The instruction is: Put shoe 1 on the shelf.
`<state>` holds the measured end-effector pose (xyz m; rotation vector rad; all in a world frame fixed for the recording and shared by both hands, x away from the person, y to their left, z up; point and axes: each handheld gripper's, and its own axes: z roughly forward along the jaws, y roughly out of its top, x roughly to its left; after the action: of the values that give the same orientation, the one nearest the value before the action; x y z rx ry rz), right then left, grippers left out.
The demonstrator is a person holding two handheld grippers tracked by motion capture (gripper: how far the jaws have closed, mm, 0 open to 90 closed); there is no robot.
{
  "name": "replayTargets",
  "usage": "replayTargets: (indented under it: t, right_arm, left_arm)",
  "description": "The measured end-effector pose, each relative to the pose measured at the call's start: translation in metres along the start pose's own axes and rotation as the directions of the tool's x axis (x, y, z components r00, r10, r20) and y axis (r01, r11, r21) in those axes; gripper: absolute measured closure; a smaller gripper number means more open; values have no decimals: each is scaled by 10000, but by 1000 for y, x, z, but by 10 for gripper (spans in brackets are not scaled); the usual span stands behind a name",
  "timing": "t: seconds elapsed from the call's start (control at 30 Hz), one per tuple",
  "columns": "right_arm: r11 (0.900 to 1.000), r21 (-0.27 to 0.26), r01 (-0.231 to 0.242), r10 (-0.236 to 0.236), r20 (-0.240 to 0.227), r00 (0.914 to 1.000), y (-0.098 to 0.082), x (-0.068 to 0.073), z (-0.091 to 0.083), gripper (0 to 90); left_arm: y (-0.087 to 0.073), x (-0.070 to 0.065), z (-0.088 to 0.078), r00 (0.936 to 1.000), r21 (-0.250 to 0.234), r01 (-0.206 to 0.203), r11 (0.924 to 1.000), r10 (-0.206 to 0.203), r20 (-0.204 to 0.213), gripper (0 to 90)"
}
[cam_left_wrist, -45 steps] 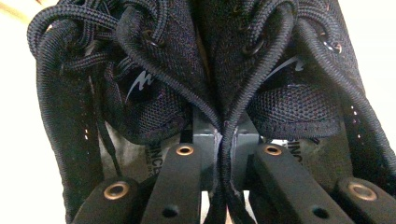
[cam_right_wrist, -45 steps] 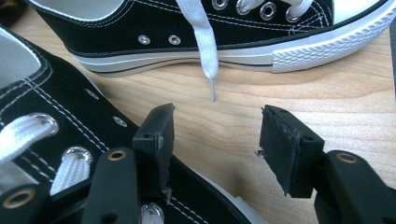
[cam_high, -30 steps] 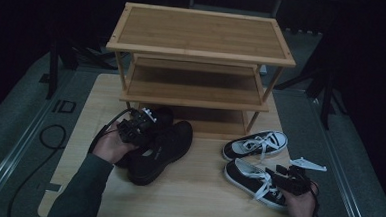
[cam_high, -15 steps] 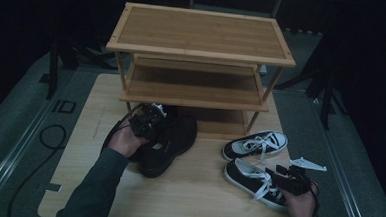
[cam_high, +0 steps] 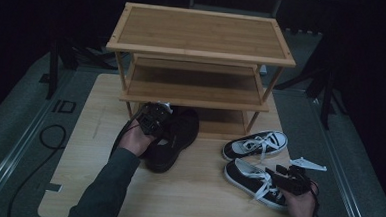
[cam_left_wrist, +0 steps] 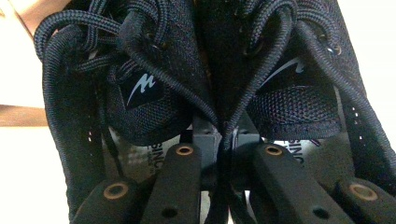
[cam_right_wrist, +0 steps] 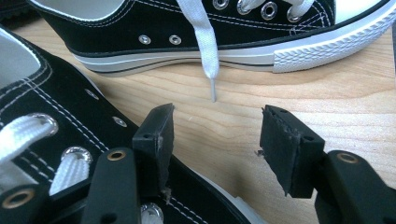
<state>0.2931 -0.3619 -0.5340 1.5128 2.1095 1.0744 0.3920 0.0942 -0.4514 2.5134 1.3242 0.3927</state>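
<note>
Now, on the bamboo table (cam_high: 191,198): left gripper (cam_high: 153,119) over a pair of black mesh trainers (cam_high: 177,137), just in front of the lowest shelf of a three-tier bamboo shoe rack (cam_high: 199,53). Toes of the trainers pointing toward the rack, close to its bottom tier. In the left gripper view, jaws drawn narrow, one reaching down into each shoe opening, the two inner collars of the black mesh trainers (cam_left_wrist: 196,79) pinched together between them; black laces looped across both tongues, a white logo mark on each. Left gripper (cam_left_wrist: 224,163) thus clamped on the pair, side by side.

Right gripper (cam_high: 290,179) low at the near right of the table, resting at the near sneaker of a black canvas pair with white laces (cam_high: 253,164). Far sneaker lying just beyond, nearer the rack's right leg. In the right gripper view, jaws spread wide, nothing gripped: right gripper (cam_right_wrist: 215,135) with bare wood between the pads, left jaw touching the side of the near black canvas sneaker (cam_right_wrist: 70,126), a white lace tip (cam_right_wrist: 212,91) hanging from the far sneaker (cam_right_wrist: 210,32) down to the wood ahead.
</note>
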Motion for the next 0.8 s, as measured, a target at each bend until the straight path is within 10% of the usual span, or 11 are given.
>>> replayTargets:
  t: [0.8]
  right_arm:
    - [10000,-1,16,-16,0,10000,0,0,0,443]
  left_arm:
    - [18,-24,8,9989,117,342,9993,-345,306,808]
